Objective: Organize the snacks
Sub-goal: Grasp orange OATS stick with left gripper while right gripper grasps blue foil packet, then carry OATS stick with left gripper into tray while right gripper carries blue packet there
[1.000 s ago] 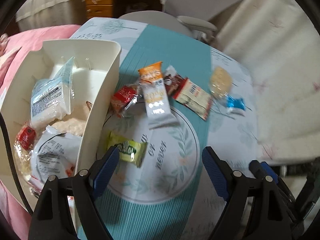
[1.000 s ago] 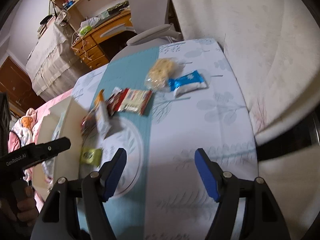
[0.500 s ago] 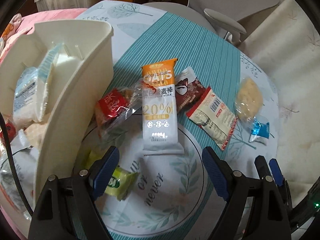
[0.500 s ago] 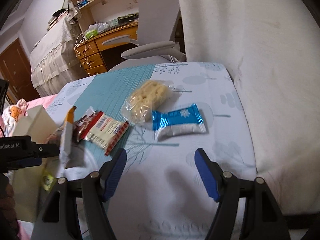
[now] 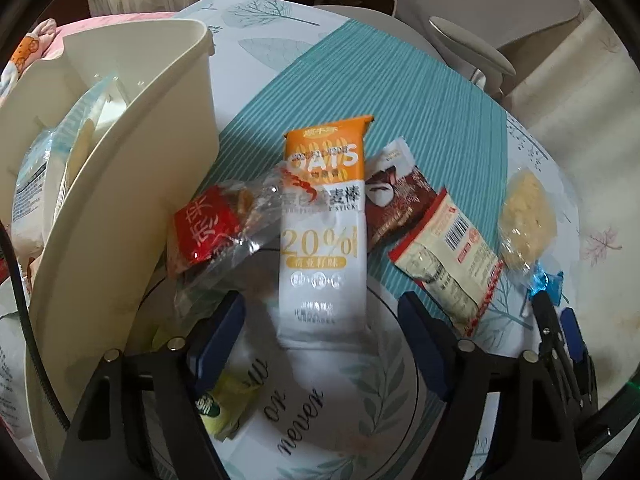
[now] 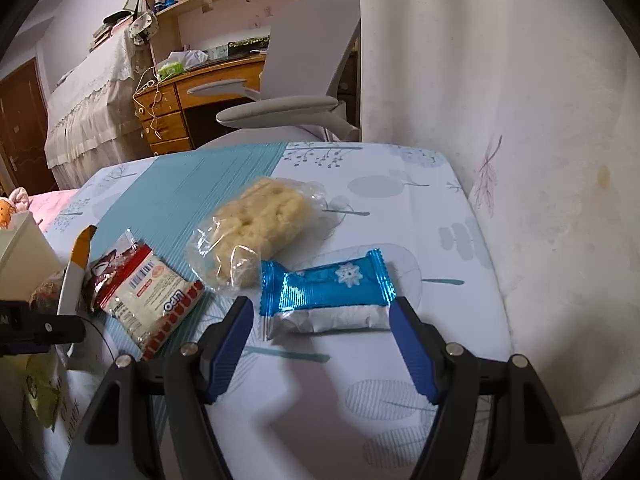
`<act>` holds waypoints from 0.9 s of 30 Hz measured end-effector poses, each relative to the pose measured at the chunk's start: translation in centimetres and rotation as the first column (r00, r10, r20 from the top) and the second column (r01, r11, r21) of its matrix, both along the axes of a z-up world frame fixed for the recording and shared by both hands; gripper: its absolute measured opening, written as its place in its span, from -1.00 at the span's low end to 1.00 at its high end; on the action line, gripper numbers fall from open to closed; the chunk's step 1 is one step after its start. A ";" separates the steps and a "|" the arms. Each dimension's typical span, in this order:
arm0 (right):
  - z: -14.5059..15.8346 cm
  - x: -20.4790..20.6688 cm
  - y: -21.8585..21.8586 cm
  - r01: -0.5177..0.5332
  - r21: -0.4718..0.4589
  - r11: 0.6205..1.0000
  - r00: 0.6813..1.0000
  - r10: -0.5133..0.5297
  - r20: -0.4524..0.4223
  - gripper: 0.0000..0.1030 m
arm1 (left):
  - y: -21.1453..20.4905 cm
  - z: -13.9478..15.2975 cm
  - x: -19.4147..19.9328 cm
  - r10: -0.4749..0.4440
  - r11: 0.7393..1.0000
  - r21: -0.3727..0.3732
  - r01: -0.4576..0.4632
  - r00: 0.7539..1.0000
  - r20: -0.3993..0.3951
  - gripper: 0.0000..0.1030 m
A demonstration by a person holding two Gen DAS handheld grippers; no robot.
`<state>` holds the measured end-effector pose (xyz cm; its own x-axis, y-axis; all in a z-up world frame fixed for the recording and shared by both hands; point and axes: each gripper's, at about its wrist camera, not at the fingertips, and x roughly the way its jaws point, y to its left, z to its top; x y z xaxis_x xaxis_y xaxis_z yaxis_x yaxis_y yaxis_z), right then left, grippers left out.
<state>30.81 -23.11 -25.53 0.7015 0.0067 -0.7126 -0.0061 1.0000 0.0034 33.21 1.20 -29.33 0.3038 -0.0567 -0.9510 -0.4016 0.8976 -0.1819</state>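
Straddling the oat bar (image 5: 323, 240), your left gripper (image 5: 320, 332) has just been closing, unclenched; your right gripper (image 6: 322, 336) gapes around the blue packet (image 6: 324, 292).

My left wrist camera is looking steeply down past my left claw (image 5: 320, 336), close over the bench (image 5: 352, 80), with the oat bar (image 5: 324, 236) filling mid-frame. My right wrist camera is looking obliquely across the bench past my right claw (image 6: 320, 340), taking in the room beyond. Both views are sharing the barcoded packet (image 5: 448, 256) (image 6: 148, 296) and the clear-wrapped yellow cake (image 5: 528, 220) (image 6: 256, 224).
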 end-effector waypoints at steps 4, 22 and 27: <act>-0.2 1.0 0.1 -0.003 -0.017 1.000 1.000 0.003 -0.020 0.38 | -0.3 -0.2 0.8 -0.007 1.000 0.016 0.007 1.000 0.000 0.29; -1.1 2.0 1.1 0.004 -0.092 0.996 0.998 -0.010 -0.068 0.12 | -0.1 -0.4 2.1 -0.021 0.999 0.049 0.022 1.000 -0.023 -0.25; -0.9 1.3 1.5 -0.027 -0.112 0.993 0.997 0.018 -0.076 0.04 | 0.2 -0.1 1.2 -0.033 0.999 0.030 0.034 0.999 -0.033 -0.25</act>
<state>32.07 -21.61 -26.46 0.6467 -0.0617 -0.7603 -0.0327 0.9936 -0.1085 34.41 1.45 -29.48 0.2710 -0.0371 -0.9619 -0.3762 0.9157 -0.1413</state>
